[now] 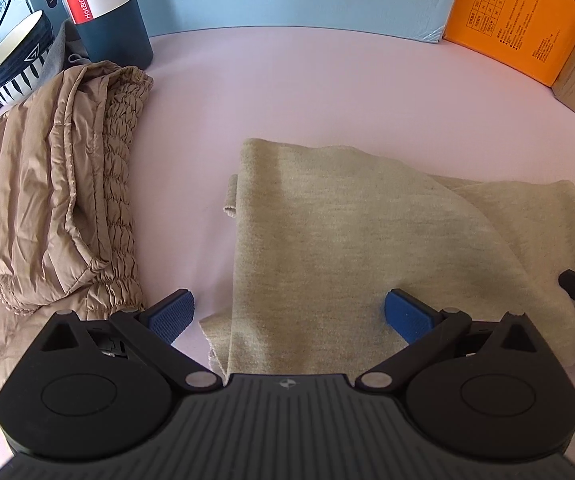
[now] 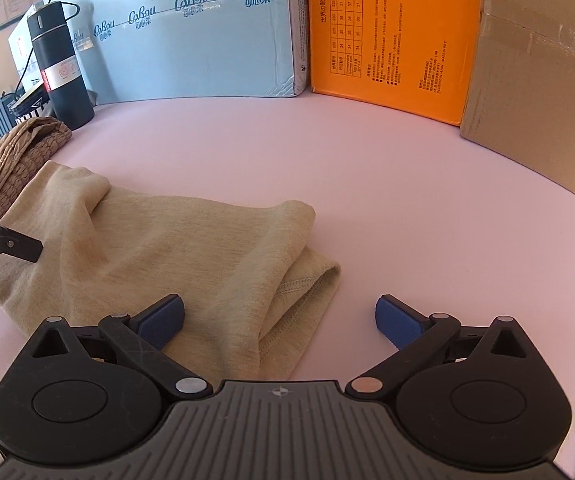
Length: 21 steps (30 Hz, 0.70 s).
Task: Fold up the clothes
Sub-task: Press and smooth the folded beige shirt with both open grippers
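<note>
The soft beige knitted cloth (image 1: 347,240) lies half folded on the pink worktop (image 1: 287,92), long from left to right, right under both the left gripper (image 1: 289,312) and the right gripper (image 2: 279,316), whose jaws are wide open and hold nothing

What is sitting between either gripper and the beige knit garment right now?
Nothing visible. The left gripper and right gripper are both open directly over the beige knit garment. The tan puffer jacket lies apart, off to the left.
</note>
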Tool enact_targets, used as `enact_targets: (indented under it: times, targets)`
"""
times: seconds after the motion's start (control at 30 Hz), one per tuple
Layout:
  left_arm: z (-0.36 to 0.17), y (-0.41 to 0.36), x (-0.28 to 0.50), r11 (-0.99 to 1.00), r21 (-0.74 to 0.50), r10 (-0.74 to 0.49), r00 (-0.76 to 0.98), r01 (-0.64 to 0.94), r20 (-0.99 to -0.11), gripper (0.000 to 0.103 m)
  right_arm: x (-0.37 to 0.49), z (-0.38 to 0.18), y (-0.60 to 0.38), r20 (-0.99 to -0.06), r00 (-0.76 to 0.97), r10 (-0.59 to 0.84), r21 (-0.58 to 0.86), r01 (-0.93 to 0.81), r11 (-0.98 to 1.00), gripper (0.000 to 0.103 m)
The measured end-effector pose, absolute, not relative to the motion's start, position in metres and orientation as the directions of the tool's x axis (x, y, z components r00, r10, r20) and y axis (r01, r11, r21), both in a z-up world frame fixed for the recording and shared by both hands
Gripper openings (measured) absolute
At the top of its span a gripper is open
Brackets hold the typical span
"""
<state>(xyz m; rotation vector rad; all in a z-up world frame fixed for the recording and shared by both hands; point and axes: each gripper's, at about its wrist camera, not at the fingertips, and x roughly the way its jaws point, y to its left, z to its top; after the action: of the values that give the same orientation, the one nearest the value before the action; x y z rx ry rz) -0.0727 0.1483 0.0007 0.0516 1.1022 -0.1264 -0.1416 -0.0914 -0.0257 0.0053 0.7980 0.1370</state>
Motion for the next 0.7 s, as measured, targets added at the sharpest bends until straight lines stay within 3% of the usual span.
enact_targets:
  times: [0.13, 0.27, 0.5, 0.6, 0.7]
  targets:
    - [0.0, 0.149, -0.074, 0.991, -0.034, -0.089, 0.452, 0.13, -0.888, 0.103, -0.141, -0.024, -0.09, -0.721, 0.683, 0.119, 0.059, -0.111, 0.992, 0.102]
    - [0.001, 0.143, -0.076, 0.984, -0.044, -0.12, 0.467, 0.171, -0.876, 0.099, -0.143, -0.021, -0.085, -0.72, 0.683, 0.118, 0.052, -0.117, 0.992, 0.092]
    - [0.0, 0.142, -0.079, 0.984, -0.035, -0.113, 0.467, 0.173, -0.877, 0.102, -0.143, -0.011, -0.088, -0.673, 0.736, 0.077, 0.026, -0.081, 0.996, 0.092]
    - [0.002, 0.143, -0.081, 0.985, -0.029, -0.104, 0.464, 0.167, -0.88, 0.102, -0.13, -0.004, -0.099, -0.667, 0.725, 0.17, 0.125, -0.116, 0.985, 0.091]
    - [0.004, 0.142, -0.087, 0.984, -0.007, -0.094, 0.48, 0.18, -0.872, 0.102, -0.112, -0.001, -0.11, -0.677, 0.693, 0.248, 0.224, -0.127, 0.966, 0.08]
